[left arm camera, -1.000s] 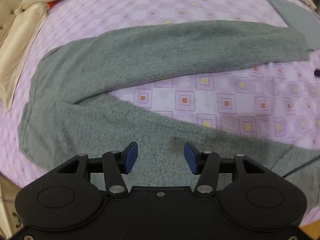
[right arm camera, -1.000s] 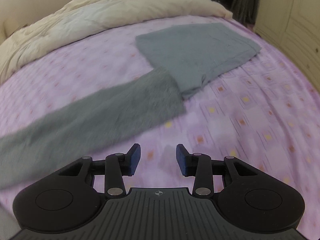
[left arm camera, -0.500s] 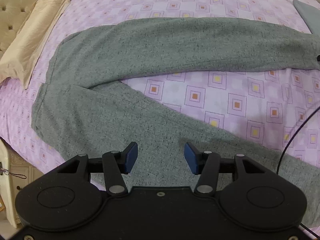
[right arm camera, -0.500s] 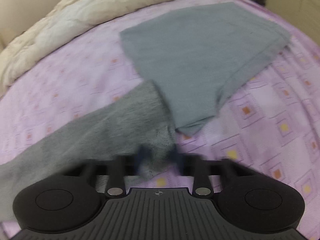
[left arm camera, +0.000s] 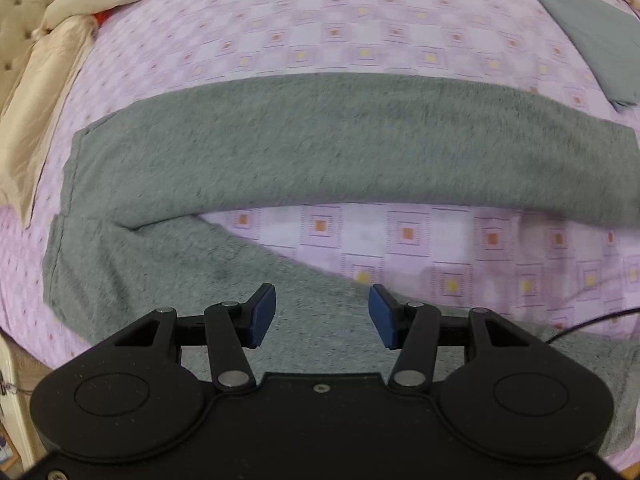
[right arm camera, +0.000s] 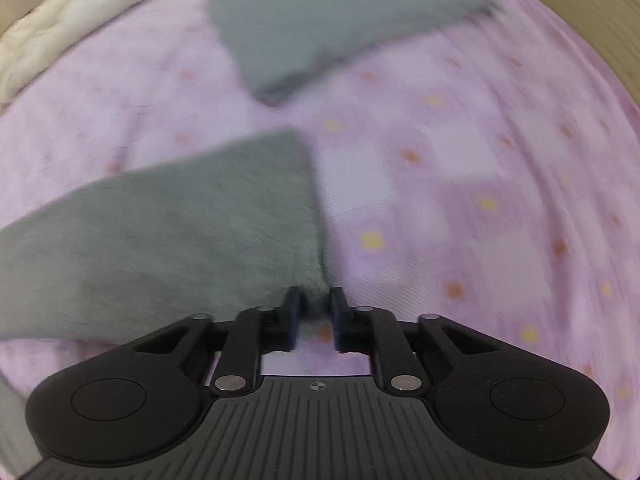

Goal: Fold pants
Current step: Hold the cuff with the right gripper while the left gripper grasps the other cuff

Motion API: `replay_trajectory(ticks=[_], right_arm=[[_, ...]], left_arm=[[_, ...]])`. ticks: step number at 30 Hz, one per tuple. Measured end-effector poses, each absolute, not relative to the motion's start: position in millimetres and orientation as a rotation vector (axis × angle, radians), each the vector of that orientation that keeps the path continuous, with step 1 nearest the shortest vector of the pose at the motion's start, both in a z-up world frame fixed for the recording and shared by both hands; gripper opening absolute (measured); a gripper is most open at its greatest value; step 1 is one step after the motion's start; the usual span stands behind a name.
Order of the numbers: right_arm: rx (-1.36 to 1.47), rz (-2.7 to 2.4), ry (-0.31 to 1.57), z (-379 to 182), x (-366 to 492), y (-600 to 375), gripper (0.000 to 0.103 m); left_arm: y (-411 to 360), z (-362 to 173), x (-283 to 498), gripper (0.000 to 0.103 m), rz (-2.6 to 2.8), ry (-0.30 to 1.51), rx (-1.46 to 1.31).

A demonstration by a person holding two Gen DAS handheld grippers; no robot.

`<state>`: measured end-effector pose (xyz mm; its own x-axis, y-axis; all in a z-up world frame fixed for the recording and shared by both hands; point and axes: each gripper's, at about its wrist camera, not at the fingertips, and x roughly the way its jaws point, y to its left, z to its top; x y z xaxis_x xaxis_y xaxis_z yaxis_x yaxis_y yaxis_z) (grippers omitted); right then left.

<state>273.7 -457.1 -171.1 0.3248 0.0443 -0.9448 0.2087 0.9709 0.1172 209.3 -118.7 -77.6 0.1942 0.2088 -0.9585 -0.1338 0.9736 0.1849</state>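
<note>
Grey pants (left arm camera: 280, 152) lie spread on the purple patterned bed sheet (left arm camera: 360, 40), waistband at the left, legs running right. My left gripper (left arm camera: 322, 316) is open and empty, hovering over the near leg. My right gripper (right arm camera: 316, 312) is shut on the cuff corner of the far leg (right arm camera: 180, 220) and holds it just above the sheet. That view is blurred by motion.
A folded grey garment (right arm camera: 340, 20) lies at the far right of the bed, also in the left wrist view (left arm camera: 592, 32). A cream duvet (right arm camera: 60, 32) and pillows (left arm camera: 48, 80) line the far and left edges. A black cable (left arm camera: 588, 320) crosses the near right.
My right gripper closed on the far leg's cuff and pulled it away from the folded garment. My left gripper shifted slightly over the near leg, still open.
</note>
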Motion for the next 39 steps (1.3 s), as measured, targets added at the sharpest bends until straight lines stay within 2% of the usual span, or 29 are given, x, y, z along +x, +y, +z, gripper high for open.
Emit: replay_trajectory(ticks=[5, 10, 12, 17, 19, 20, 29, 34, 39], right_arm=[[0.276, -0.077, 1.068, -139.9, 280.1, -469.9, 0.03], [0.202, 0.054, 1.065, -148.2, 329.8, -466.5, 0.032], [0.187, 0.105, 1.102, -160.5, 345.9, -461.8, 0.042], [0.158, 0.144, 1.162, -180.2, 369.6, -454.3, 0.047], [0.167, 0.162, 1.152, -176.5, 365.3, -449.0, 0.028], [0.17, 0.194, 1.146, -172.9, 363.0, -446.0, 0.013], [-0.16, 0.599, 0.876, -93.7, 249.3, -399.3, 0.012], [-0.361, 0.67, 0.956, -103.5, 183.6, -414.5, 0.012], [-0.322, 0.35, 1.104, -139.2, 172.9, -457.8, 0.013]], left_arm=[[-118.4, -73.4, 206.3, 0.059, 0.246, 1.34, 0.089], [-109.0, -76.4, 203.0, 0.058, 0.292, 1.369, 0.042], [-106.2, -73.4, 201.2, 0.059, 0.31, 1.36, 0.034], [-100.1, -65.6, 192.5, 0.059, 0.356, 1.338, 0.03], [-95.2, -66.3, 190.1, 0.059, 0.373, 1.342, 0.014], [-93.5, -66.6, 189.9, 0.059, 0.38, 1.342, 0.008], [-83.6, -73.0, 211.1, 0.059, 0.37, 1.32, 0.017], [-80.2, -74.4, 226.8, 0.059, 0.351, 1.308, 0.021], [-81.9, -75.8, 232.9, 0.059, 0.32, 1.298, 0.045]])
